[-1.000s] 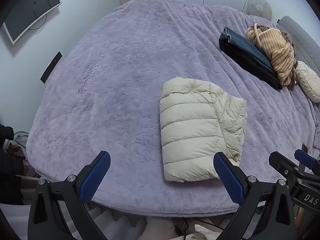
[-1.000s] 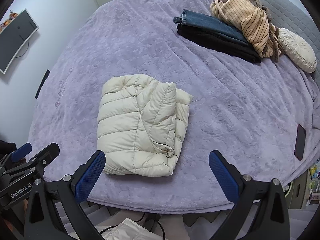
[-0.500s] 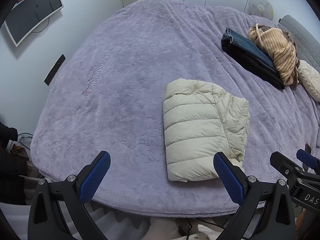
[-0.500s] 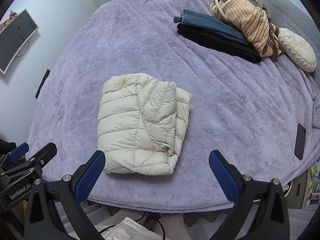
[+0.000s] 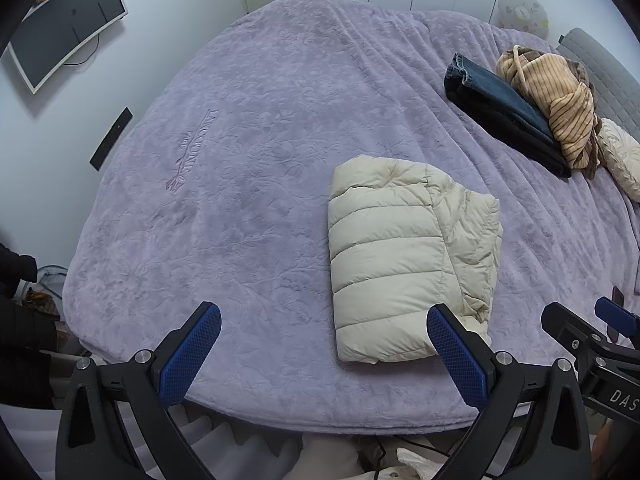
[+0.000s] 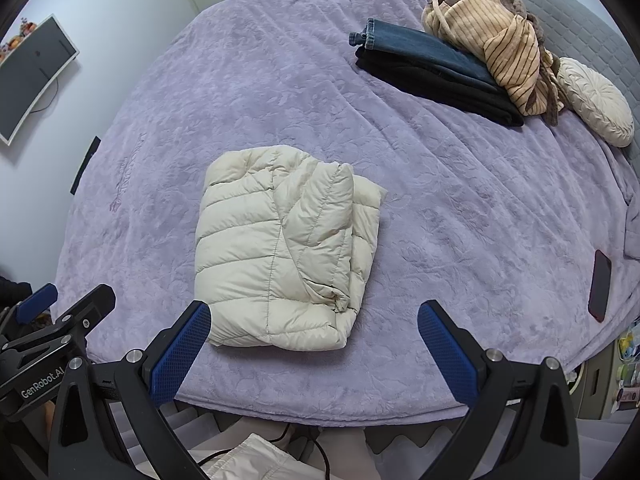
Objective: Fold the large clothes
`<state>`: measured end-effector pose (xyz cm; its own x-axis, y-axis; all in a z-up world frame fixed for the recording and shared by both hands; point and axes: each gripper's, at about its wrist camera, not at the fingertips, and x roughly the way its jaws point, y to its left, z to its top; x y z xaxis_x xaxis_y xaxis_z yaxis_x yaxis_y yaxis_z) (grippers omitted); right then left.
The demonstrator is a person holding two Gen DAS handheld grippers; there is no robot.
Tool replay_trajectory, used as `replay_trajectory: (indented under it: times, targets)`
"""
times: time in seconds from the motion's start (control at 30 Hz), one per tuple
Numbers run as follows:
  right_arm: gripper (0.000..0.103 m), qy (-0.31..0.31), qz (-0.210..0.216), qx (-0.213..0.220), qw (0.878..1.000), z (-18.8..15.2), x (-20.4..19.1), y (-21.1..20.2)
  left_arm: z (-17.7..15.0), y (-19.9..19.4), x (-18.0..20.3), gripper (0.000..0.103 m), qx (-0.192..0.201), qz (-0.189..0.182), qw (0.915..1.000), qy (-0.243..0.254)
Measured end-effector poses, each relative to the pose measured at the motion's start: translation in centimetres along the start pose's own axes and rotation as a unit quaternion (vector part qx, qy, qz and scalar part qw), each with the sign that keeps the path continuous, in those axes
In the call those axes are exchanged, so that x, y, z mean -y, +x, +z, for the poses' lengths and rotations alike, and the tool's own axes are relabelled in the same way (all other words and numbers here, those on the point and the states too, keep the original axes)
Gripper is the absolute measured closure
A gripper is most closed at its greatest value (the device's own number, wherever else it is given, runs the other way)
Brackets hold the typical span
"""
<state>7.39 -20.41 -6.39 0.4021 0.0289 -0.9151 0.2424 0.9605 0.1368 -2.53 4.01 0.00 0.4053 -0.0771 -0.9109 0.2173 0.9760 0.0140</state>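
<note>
A cream puffer jacket lies folded into a compact rectangle on the purple bedspread, near the bed's front edge; it also shows in the right wrist view. My left gripper is open and empty, held above the front edge, its right finger just in front of the jacket's near corner. My right gripper is open and empty, also above the front edge, its left finger by the jacket's near left corner. Neither gripper touches the jacket.
Folded jeans on a black garment and a crumpled striped tan top lie at the far right by a round cream cushion. A dark phone lies at the right edge. A monitor hangs on the left wall.
Both grippers have drawn back and lifted a little from the bed, so the jacket sits slightly farther away in view. The jacket itself has not moved. Both grippers stay open.
</note>
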Motion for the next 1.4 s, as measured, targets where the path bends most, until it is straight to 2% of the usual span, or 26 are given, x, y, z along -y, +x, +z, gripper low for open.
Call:
replay_trajectory:
  times: [1.4]
  targets:
    - [0.0, -0.003, -0.002, -0.001, 1.0, -0.05, -0.43, -0.11, -0.05, 0.14, -0.29, 0.0, -0.002, 0.001, 1.0, 0.002]
